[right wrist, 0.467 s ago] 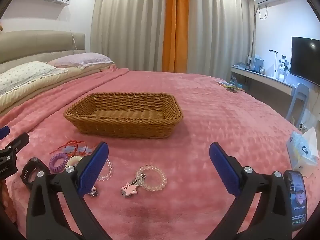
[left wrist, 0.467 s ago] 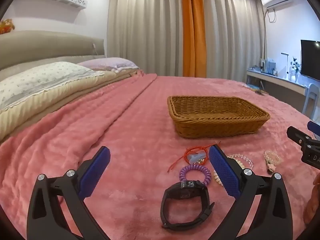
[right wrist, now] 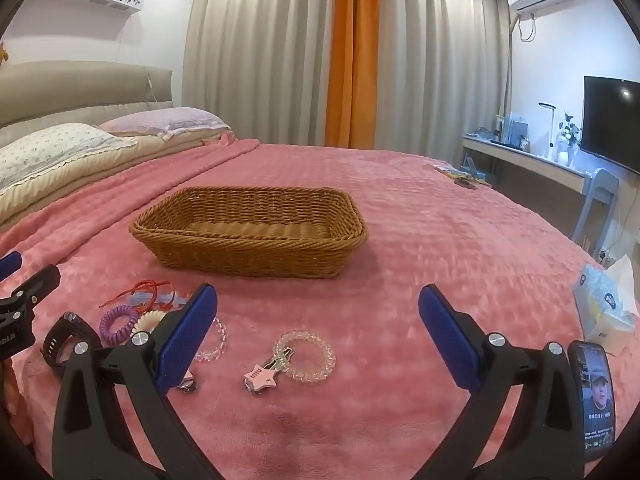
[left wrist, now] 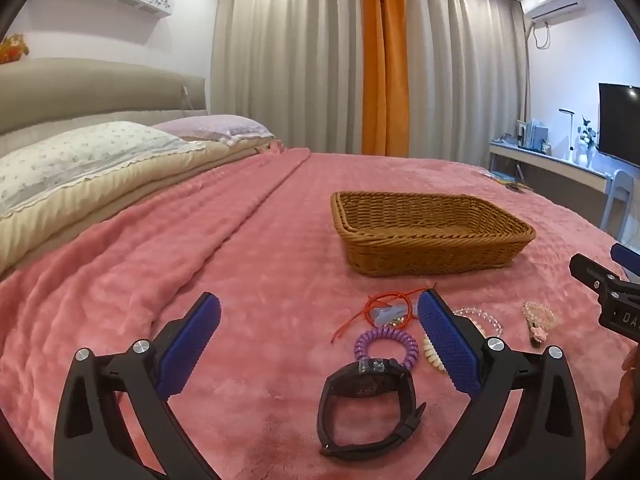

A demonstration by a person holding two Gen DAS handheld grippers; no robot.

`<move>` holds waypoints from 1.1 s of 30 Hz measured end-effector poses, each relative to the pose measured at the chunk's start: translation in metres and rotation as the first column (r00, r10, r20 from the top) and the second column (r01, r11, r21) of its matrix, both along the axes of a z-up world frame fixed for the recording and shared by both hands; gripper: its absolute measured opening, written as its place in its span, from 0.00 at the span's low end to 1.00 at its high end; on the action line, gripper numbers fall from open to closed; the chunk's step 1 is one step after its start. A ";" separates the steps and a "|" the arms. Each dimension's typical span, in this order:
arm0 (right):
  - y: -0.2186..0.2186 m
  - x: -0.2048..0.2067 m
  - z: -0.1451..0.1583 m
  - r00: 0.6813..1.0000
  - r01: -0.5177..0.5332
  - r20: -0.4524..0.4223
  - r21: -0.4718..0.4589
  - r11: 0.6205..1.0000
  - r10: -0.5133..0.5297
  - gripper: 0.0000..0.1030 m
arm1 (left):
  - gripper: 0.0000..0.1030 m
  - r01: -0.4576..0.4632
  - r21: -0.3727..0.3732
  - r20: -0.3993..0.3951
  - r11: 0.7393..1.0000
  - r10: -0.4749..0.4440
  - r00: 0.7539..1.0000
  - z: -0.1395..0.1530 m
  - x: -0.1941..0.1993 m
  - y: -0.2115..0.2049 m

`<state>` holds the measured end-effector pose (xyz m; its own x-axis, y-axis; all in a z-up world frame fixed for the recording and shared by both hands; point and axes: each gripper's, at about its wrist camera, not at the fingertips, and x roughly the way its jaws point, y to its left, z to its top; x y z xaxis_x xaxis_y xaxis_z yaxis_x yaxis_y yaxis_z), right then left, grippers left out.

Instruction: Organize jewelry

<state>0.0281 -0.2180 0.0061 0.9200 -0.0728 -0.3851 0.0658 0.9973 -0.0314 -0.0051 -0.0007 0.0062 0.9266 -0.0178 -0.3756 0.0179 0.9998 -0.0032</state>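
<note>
A brown wicker basket (left wrist: 432, 236) (right wrist: 248, 240) stands on the pink bedspread with nothing visible inside. In front of it lie a black watch (left wrist: 368, 412) (right wrist: 66, 338), a purple coil hair tie (left wrist: 384, 346) (right wrist: 118, 324), a red string bracelet (left wrist: 384, 308) (right wrist: 140, 290), a cream coil tie (left wrist: 434, 354), a clear bead bracelet (left wrist: 480, 316) and a clear coil tie with a pink star clip (right wrist: 304, 356) (left wrist: 538, 318). My left gripper (left wrist: 320, 340) is open above the watch. My right gripper (right wrist: 318, 336) is open above the star clip tie.
Pillows (left wrist: 80, 156) and a headboard lie at the left. A tissue pack (right wrist: 604, 308) and a phone (right wrist: 596, 396) sit at the right edge of the bed. A desk with a TV (right wrist: 612, 124) stands beyond the bed.
Both grippers stay open; the views have barely shifted and no item has moved.
</note>
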 end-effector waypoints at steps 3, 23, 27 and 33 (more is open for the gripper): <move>0.002 -0.001 -0.001 1.000 0.000 0.001 -0.008 1.000 0.000 0.94 | 0.93 0.002 -0.006 -0.003 1.000 -0.002 1.000 -0.003 0.001 0.003; 0.002 -0.001 -0.004 1.000 -0.006 0.000 -0.021 1.000 0.006 0.94 | 0.93 0.004 -0.003 -0.010 1.000 -0.004 1.000 -0.008 0.002 0.001; 0.002 -0.001 -0.004 1.000 -0.007 0.000 -0.018 1.000 0.007 0.94 | 0.93 0.004 -0.003 -0.009 1.000 -0.004 1.000 -0.008 0.001 0.001; 0.002 -0.001 -0.003 1.000 -0.008 0.000 -0.018 1.000 0.008 0.94 | 0.93 0.004 -0.005 -0.012 1.000 -0.004 1.000 -0.007 0.002 0.002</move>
<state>0.0269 -0.2160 0.0027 0.9207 -0.0720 -0.3835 0.0575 0.9971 -0.0491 -0.0030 0.0011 -0.0010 0.9221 -0.0236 -0.3862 0.0223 0.9997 -0.0079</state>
